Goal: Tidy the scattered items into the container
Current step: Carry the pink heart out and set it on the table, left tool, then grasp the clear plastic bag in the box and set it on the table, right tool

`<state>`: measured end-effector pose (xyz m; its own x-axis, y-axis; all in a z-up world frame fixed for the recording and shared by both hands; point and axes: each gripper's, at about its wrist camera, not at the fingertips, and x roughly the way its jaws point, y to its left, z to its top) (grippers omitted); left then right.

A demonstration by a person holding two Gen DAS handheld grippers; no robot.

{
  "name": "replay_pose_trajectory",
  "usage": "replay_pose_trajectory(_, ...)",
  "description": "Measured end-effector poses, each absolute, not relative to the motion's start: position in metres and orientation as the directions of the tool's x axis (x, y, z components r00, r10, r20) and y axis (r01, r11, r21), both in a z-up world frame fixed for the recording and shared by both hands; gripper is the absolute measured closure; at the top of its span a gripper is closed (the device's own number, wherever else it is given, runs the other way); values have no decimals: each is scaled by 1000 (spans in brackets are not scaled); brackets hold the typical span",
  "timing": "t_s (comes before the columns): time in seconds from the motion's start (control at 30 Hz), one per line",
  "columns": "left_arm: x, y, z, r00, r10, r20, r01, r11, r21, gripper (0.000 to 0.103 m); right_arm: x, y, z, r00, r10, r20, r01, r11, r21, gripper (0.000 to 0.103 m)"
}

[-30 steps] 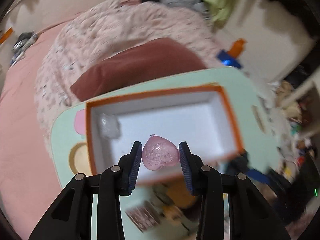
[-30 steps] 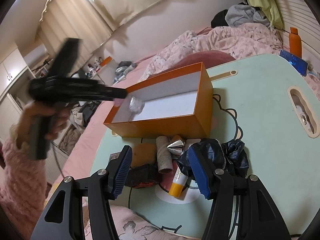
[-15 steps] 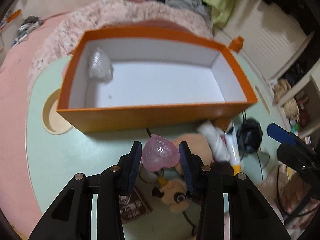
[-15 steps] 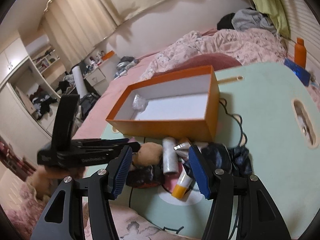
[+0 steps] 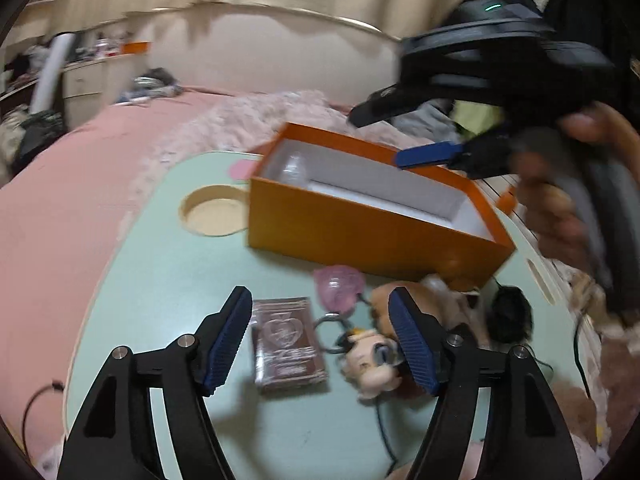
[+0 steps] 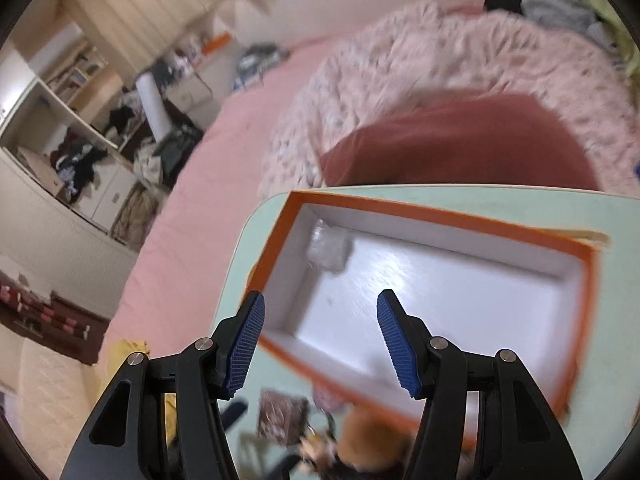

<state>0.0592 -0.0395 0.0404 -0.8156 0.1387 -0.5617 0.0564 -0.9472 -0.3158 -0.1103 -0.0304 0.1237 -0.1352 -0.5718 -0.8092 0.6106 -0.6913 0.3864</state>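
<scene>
The left gripper gapes empty over a translucent pink heart-shaped trinket lying beside the glossy orange cardboard box. The right gripper, its ribbed blue pads also spread, hangs above the box's smooth white interior, where a crinkled clear wrapper fills one corner.

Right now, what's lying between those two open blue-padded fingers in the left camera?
In the left wrist view, a clear card case and a metal key ring lie between them.

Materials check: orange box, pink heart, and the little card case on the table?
Orange box: looks like rigid cardboard, matte orange outside, glossy white lining that catches glare in the right wrist view. Pink heart: translucent pink, probably plastic; light passes through it. Card case: clear hard plastic with shiny edges, over a dark printed card, likely acrylic.
</scene>
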Motion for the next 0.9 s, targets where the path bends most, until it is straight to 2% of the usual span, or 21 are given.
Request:
replay_pose_trajectory(0.13,60,-51,41,-828,164,-536,49,-931,-361,32,-135,-66,96,-167,-479,-862,585,-751,304,47)
replay_pose_trajectory(0.4,62,-51,36,-831,185,-524,41,-920,-389,32,-153,-100,65,-56,-439,-897,547,-765,340,48)
replay_pose_trajectory(0.43,61,-52,35,-827,189,-530,42,-919,-393,32,-155,-104,60,-43,-426,-904,544,-769,336,54)
replay_pose_trajectory(0.5,64,-52,34,-824,193,-532,44,-915,-400,32,-155,-107,59,-45,-407,-913,555,-770,316,74)
replay_pose_trajectory(0.53,64,-52,33,-824,194,-532,46,-913,-404,32,-154,-109,60,-44,-408,-912,566,-762,314,75)
replay_pose_trajectory(0.8,65,-51,32,-826,194,-530,49,-911,-410,32,-146,-89,80,-191,-388,-902,636,-749,187,76)
replay_pose_trajectory(0.9,66,-52,32,-829,191,-526,49,-911,-409,32,-142,-66,103,-210,-458,-864,640,-733,233,76)
